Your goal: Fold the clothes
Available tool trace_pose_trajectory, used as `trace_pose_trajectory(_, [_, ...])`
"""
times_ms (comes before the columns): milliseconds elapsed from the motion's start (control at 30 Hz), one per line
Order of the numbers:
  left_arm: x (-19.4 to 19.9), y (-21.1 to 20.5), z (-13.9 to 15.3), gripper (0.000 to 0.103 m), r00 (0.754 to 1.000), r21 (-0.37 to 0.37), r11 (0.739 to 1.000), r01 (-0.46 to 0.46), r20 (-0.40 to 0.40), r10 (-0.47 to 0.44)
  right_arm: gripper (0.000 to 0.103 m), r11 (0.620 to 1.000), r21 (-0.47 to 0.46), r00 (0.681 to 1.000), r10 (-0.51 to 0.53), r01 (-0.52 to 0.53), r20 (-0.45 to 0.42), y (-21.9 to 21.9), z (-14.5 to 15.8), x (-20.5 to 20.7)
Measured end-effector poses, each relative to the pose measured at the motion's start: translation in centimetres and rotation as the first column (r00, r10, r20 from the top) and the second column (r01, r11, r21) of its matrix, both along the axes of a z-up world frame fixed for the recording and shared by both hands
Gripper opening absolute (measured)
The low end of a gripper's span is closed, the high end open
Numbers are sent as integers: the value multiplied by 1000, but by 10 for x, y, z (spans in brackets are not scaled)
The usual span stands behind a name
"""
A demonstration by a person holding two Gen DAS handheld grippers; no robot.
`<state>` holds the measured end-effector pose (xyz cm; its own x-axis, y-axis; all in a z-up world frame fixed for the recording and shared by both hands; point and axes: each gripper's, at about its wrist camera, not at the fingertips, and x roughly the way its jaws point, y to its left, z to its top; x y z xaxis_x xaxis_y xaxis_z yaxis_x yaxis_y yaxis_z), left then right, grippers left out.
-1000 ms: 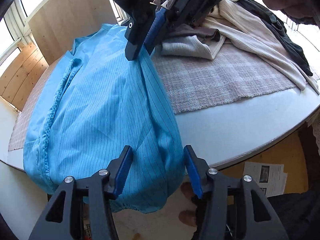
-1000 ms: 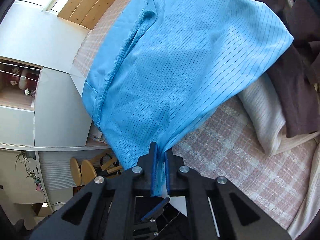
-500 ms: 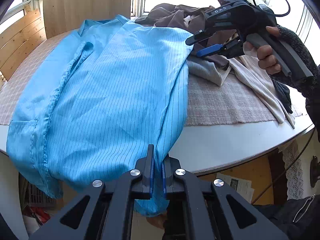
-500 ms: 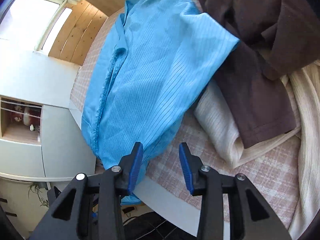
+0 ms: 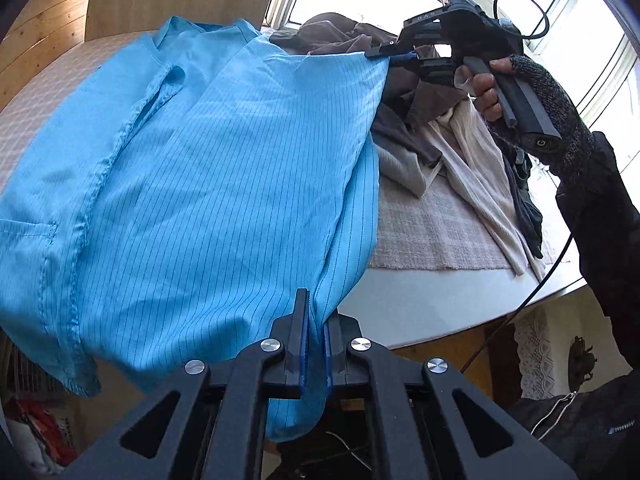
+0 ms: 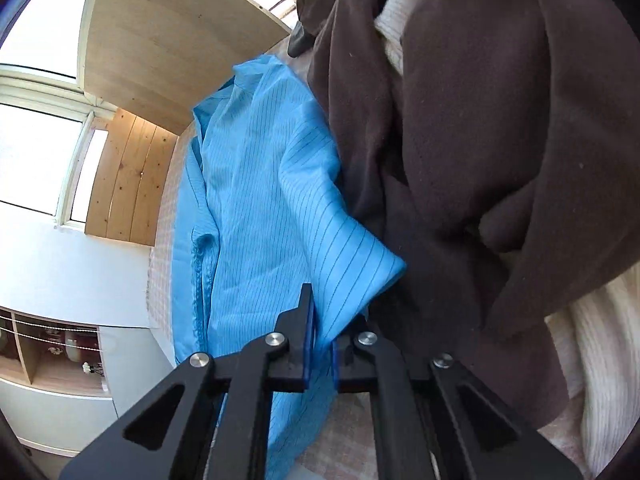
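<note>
A light blue pinstriped shirt point(image 5: 200, 184) lies spread over the round table, its lower end hanging off the near edge. My left gripper point(image 5: 316, 344) is shut on a fold of that lower end. In the left wrist view my right gripper point(image 5: 394, 56) pinches the shirt's far right corner beside the clothes pile. The right wrist view shows the right gripper point(image 6: 322, 348) shut on that blue shirt point(image 6: 272, 220) corner, with the fabric pulled up between the pads.
A brown garment point(image 6: 480, 160) and cream knitwear point(image 5: 472, 168) are heaped at the back right on a checked cloth point(image 5: 432, 232). The white table edge point(image 5: 440, 304) curves at the near right. A gloved hand point(image 5: 540, 92) holds the right gripper. Wooden panels stand behind.
The left gripper closed on the shirt's lower end. The right gripper let go of that end, moved to the far side and shut on the shirt's upper right corner.
</note>
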<state>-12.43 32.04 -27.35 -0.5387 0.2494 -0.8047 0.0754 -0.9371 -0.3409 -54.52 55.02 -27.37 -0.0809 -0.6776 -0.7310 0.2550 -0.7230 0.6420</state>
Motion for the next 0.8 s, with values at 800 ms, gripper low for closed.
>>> trace_pose_trajectory(800, [-4, -20, -9, 5, 999, 77, 997, -29, 38, 26, 43, 939, 299, 973, 207, -169, -101, 2, 0, 21])
